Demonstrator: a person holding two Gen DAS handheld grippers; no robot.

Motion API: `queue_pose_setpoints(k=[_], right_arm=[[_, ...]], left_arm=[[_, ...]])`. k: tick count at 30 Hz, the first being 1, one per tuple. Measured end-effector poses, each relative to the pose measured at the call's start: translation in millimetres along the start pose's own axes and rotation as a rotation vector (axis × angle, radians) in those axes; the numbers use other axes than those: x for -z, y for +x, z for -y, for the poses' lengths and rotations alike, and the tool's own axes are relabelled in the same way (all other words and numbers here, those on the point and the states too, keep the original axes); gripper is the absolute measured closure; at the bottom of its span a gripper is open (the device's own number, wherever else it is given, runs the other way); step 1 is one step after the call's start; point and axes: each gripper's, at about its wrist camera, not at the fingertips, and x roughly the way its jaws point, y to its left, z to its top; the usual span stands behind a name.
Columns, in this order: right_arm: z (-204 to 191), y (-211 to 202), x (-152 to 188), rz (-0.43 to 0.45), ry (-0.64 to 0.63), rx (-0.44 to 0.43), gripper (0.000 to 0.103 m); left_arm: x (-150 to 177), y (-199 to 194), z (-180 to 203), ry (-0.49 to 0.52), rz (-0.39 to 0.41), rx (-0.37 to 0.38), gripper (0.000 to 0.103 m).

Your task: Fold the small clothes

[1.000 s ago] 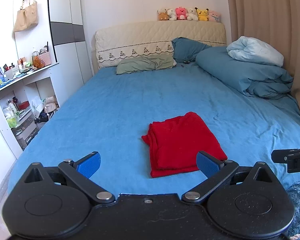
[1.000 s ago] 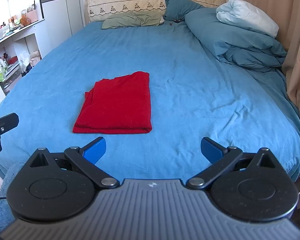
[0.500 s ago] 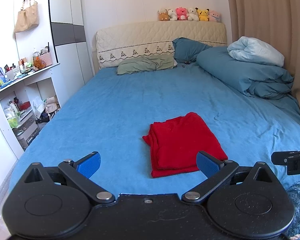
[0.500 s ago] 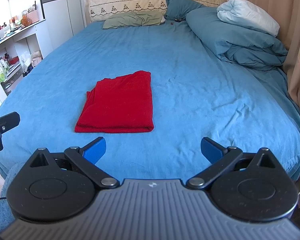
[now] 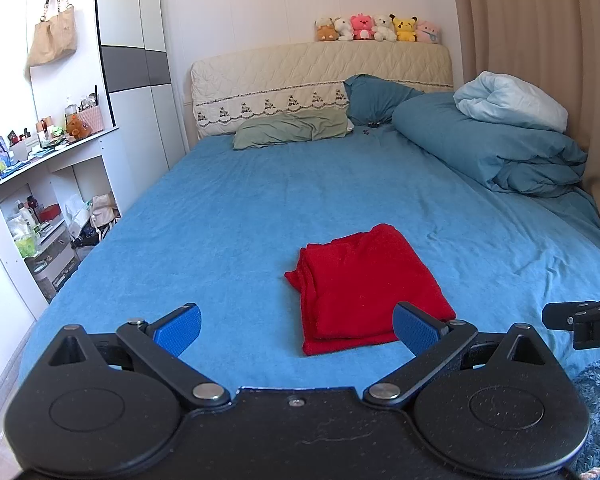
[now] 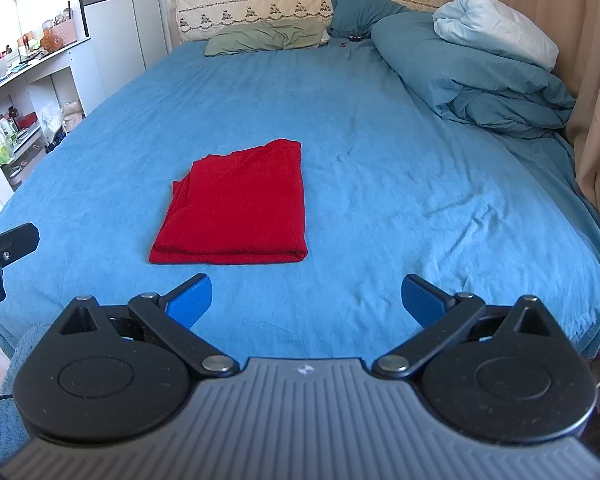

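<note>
The red garment [image 6: 236, 208] lay folded into a compact rectangle on the blue bedsheet [image 6: 380, 168], near the foot of the bed and a little to the left of centre in the right wrist view, its thick folded edge facing the grippers and looser layered edges showing along its left side. Both tools hovered off it: the left gripper [image 5: 296, 328] had its jaws spread wide and empty, and the right gripper [image 6: 306, 300] was equally wide and empty, neither touching the cloth. By the look of the neat stack, the folding of this piece seemed finished or nearly so, with both tools held clear of it. Any next move would probably call for either a final tidy of the uneven left edges or lifting the stack aside, which would need both jaws lowered to the near edge and closed through all layers so that the fold did not spring open. Little stood in the way: the rumpled blue duvet [image 6: 480, 76] with a pale blanket [image 6: 496, 28] on top lay well apart to the right, the green pillow [image 5: 292, 132] sat by the headboard, and 6 plush toys [image 5: 376, 28] lined its top.
</note>
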Motion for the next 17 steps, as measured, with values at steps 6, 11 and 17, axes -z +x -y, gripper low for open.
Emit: queue_pose_setpoints(k=[6,11,17], right_arm=[[0.0,0.7,0.1,-0.001,0.0,0.0,0.0],[0.1,3.0,-2.5,-0.004,0.0,-0.007,0.0],[2.4,10.2,-6.2,-0.011,0.002,-0.01,0.0]], left_arm=[[-0.5,2.3,-3.5,0.001,-0.012,-0.012,0.0],[-0.1,4.2,-0.5,0.005,-0.003,-0.023,0.0],[0.5,10.6,-3.7,0.007,-0.008,-0.022,0.0]])
